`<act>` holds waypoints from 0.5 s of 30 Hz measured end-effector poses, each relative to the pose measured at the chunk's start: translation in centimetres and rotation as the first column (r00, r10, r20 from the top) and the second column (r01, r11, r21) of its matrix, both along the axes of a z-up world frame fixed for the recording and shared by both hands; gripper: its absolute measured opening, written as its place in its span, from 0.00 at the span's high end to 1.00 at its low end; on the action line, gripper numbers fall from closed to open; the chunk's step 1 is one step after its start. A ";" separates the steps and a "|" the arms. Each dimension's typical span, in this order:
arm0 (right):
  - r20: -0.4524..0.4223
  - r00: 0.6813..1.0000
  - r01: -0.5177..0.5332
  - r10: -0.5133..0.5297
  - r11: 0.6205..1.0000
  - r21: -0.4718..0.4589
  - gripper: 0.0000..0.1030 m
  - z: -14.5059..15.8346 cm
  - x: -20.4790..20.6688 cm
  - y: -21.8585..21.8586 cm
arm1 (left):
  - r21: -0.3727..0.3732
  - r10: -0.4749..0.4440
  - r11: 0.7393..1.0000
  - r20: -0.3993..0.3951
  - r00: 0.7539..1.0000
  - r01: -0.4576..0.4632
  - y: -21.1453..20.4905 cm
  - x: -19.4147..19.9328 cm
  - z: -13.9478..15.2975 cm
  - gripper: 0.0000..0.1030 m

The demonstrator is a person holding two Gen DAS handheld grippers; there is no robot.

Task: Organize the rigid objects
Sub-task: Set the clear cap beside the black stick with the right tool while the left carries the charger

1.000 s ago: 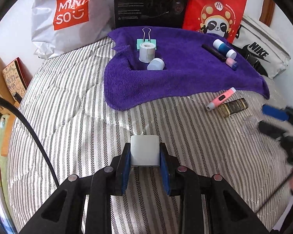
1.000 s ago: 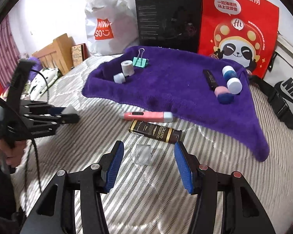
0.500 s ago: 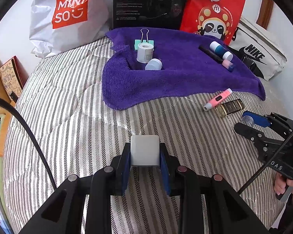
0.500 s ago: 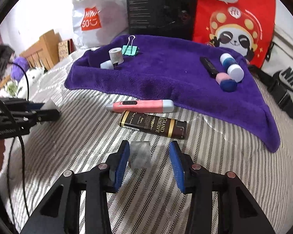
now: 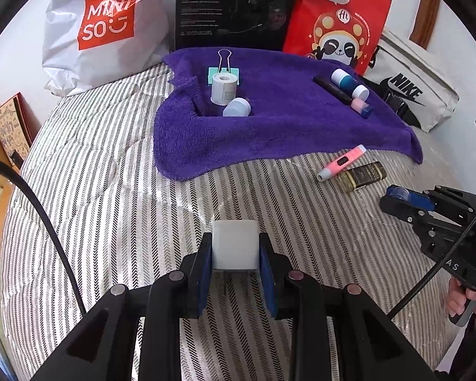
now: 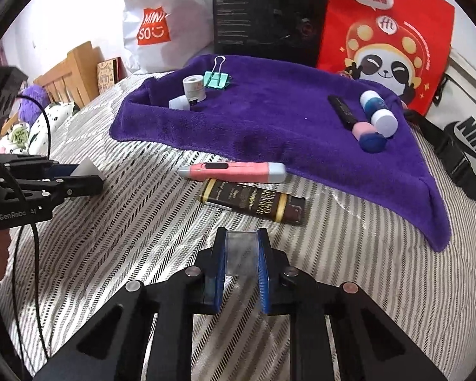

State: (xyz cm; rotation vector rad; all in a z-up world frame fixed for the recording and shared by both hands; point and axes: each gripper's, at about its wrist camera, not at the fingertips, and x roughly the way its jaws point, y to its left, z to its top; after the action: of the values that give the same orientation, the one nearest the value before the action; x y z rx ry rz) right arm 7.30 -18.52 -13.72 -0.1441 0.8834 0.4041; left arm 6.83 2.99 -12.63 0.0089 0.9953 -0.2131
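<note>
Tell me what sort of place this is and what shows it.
Most likely a bedroom. The work surface is a striped quilted bedspread, a wooden headboard stands at the far left with stuffed toys beside it, and shopping bags lean against the wall.

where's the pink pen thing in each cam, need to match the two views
Left wrist: the pink pen lies at right of centre on the striped bedding, just below the purple towel's right edge, with the dark gold-lettered bar beside it.
Right wrist: the pink pen lies at centre, along the towel's near edge, just above the same bar.
Shared landmark: the red panda bag behind the towel.
</note>
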 end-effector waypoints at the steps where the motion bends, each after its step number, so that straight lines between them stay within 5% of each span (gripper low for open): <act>1: -0.002 1.000 0.000 0.000 1.000 0.007 0.83 0.2 0.0 -0.3 | -0.011 -0.001 1.000 -0.002 1.000 0.001 0.1 0.0 0.1 0.75; 15: 0.059 0.996 0.054 -0.060 0.993 0.100 0.83 5.1 2.2 -5.1 | -0.056 -0.025 0.998 0.035 0.999 0.027 0.5 1.3 3.6 0.75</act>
State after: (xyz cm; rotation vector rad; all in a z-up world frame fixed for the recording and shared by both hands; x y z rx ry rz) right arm 9.54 -23.60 -8.59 -0.0399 0.8030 0.3873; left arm 8.16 3.48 -9.02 -0.0260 0.9551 -0.2640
